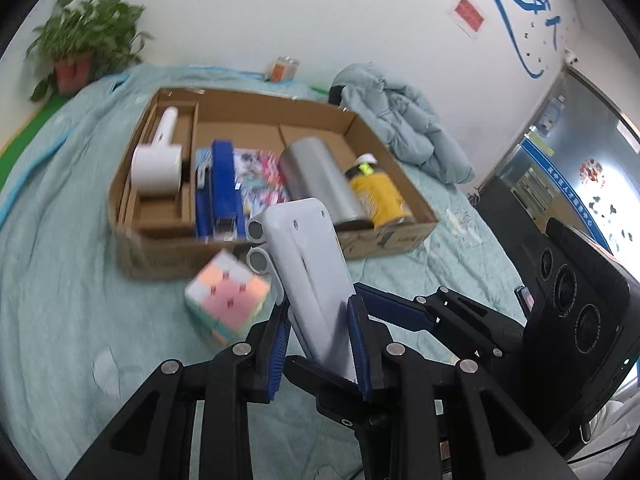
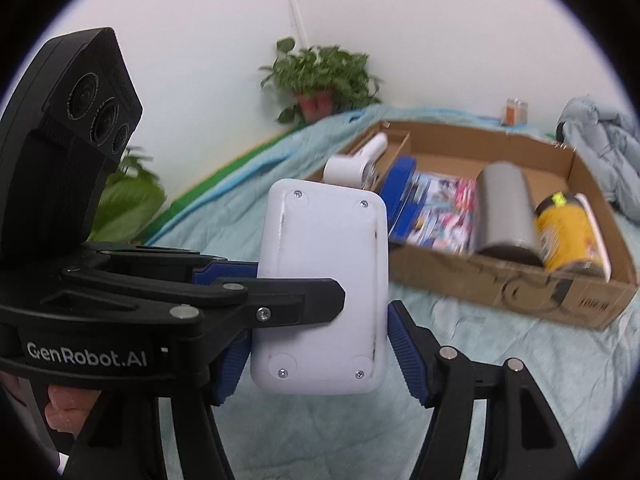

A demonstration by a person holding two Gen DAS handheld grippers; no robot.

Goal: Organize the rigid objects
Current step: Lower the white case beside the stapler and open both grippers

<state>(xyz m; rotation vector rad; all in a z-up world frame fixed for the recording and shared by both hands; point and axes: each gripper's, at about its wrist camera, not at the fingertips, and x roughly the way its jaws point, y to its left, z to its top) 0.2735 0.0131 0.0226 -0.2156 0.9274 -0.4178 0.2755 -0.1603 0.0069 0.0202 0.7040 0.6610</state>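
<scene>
My left gripper (image 1: 318,336) and my right gripper (image 2: 316,354) are both shut on one white flat device (image 1: 306,276), held in the air; its screwed back shows in the right wrist view (image 2: 324,288). In the left wrist view the right gripper's fingers (image 1: 400,312) reach in from the right. A pastel puzzle cube (image 1: 226,298) lies on the teal sheet just in front of the cardboard tray (image 1: 152,248). The tray holds a white lint remover (image 1: 158,164), a blue stapler (image 1: 222,188), a colourful booklet (image 1: 260,176), a silver cylinder (image 1: 320,182) and a yellow can (image 1: 378,194).
A crumpled pale-blue jacket (image 1: 404,124) lies behind the tray to the right. A potted plant (image 1: 80,48) stands at the far left corner by the wall. A small jar (image 1: 282,68) sits at the back edge of the sheet.
</scene>
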